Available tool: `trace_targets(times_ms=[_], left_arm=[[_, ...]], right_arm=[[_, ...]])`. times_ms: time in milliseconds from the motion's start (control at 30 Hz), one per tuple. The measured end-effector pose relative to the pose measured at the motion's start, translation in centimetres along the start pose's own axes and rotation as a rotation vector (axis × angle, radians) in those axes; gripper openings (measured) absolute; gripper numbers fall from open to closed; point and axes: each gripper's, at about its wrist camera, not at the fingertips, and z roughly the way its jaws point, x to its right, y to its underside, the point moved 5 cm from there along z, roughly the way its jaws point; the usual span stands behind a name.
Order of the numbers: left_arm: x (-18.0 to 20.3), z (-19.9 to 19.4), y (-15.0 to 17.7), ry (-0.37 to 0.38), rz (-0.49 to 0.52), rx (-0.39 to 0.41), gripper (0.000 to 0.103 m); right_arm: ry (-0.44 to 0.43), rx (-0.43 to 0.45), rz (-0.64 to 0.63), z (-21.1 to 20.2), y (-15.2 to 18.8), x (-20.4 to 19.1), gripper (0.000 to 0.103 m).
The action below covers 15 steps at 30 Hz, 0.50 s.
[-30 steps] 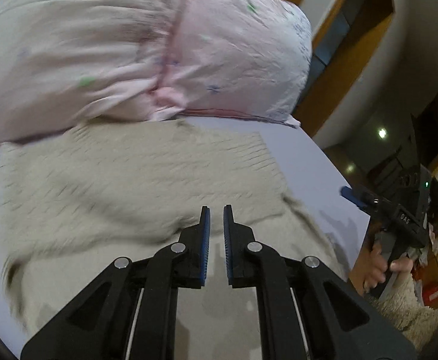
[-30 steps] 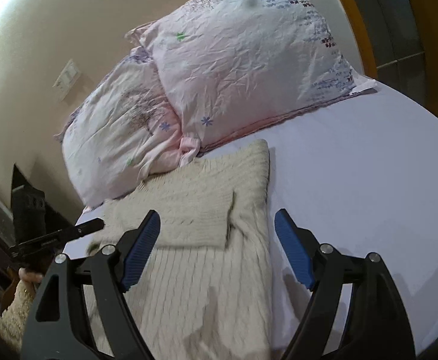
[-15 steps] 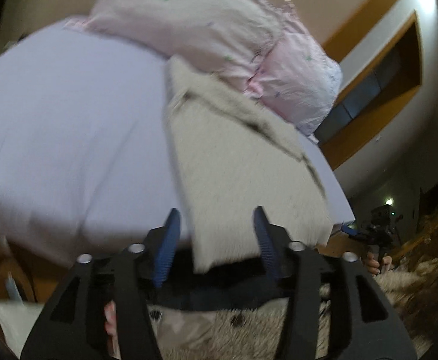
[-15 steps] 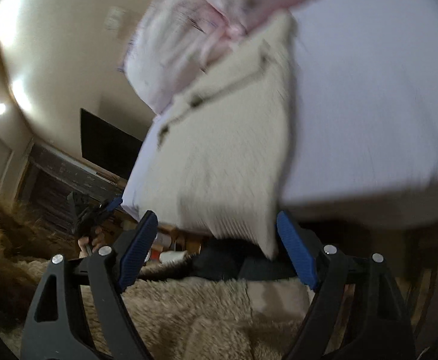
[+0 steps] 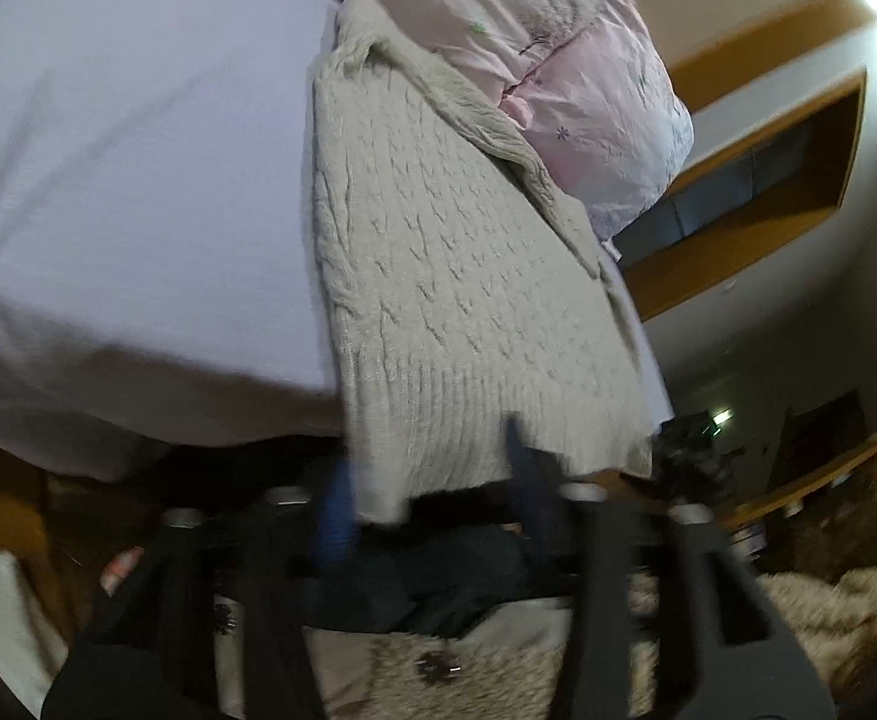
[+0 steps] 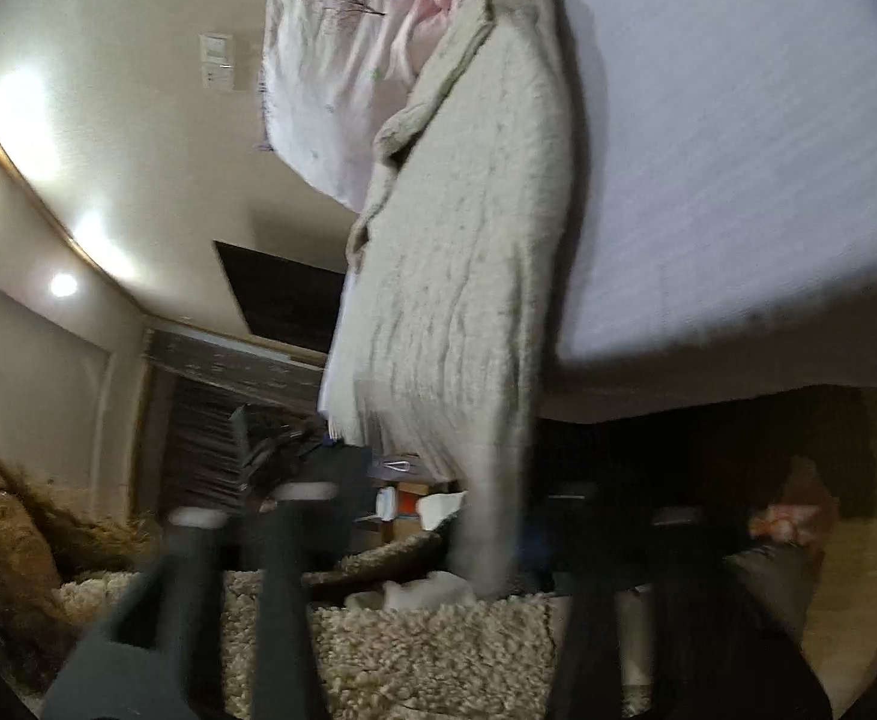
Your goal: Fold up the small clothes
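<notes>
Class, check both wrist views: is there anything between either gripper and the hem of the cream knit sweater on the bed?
Nothing visible. The sweater's hem hangs over the bed edge right at the left gripper and the right gripper, both blurred, with no object between.

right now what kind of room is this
Most likely a bedroom: a bed with a pale sheet, pink pillows at its head, and a shaggy rug on the floor beside it.

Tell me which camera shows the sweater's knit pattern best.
The left wrist view: the sweater fills the middle and its cable pattern reads sharply. In the right wrist view the sweater is blurred, so only its shape shows.
</notes>
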Motion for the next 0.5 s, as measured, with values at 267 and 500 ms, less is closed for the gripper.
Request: trace_targets(times_ms=[267,500], left_arm=[[4.2,-2.8,-3.9,0.024,0.064,0.086,0.006],[8.3,-2.8,-19.0,-0.04,0.151,0.334,0.006]], right_arm=[[-0.078,0.127,-0.217,-3.4,-4.0,-7.7,0.007],[-0.06,0.312,-0.434,-2.7,-18.6,-15.6,0.007]])
